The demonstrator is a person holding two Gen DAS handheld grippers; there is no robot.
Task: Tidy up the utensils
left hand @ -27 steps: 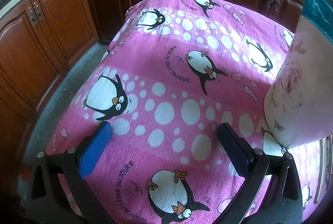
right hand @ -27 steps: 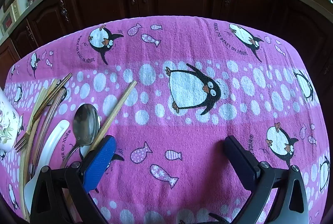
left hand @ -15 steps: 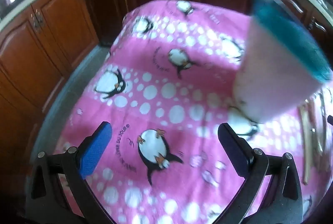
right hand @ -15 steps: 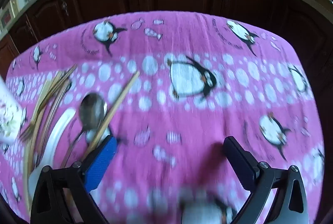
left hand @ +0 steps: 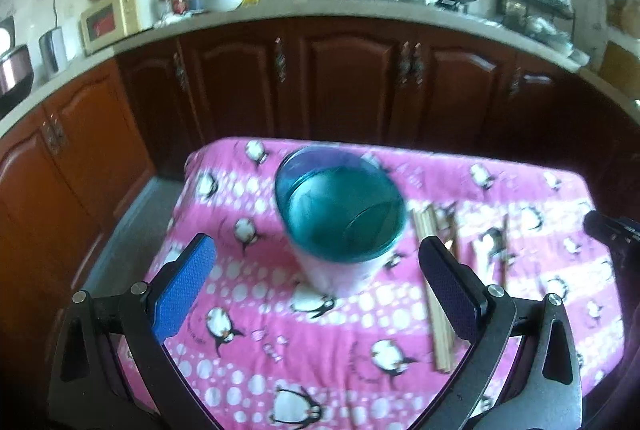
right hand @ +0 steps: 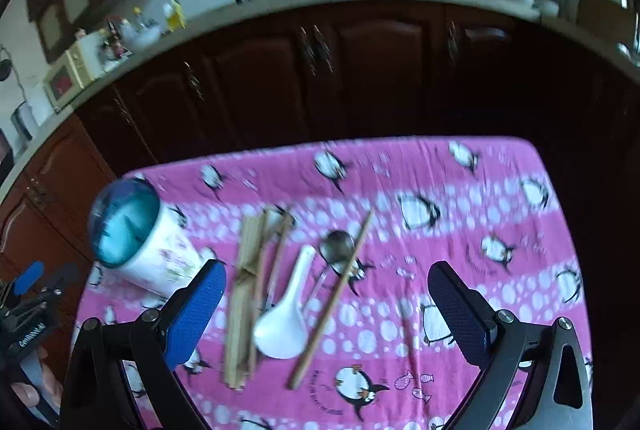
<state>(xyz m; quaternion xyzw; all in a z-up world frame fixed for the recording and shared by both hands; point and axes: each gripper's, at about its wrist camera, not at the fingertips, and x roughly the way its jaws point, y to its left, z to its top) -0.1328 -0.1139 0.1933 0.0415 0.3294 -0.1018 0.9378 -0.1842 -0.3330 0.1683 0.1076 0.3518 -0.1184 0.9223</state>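
One cup (left hand: 340, 218) upright, teal inside bare; both tongs (left hand: 316, 286) (right hand: 324, 306) spread, pinching nothing.

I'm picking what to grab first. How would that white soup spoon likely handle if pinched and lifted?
The white soup spoon looks glazed and ceramic, so probably slippery between the pads and liable to chip if dropped. Its deep bowl is far bulkier than the handle, so a pinch on the handle would likely let it droop bowl-end down.

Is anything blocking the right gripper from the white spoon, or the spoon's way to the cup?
Nothing visible: the open right gripper hovers over the white spoon; only flat chopsticks lie between it and the cup.
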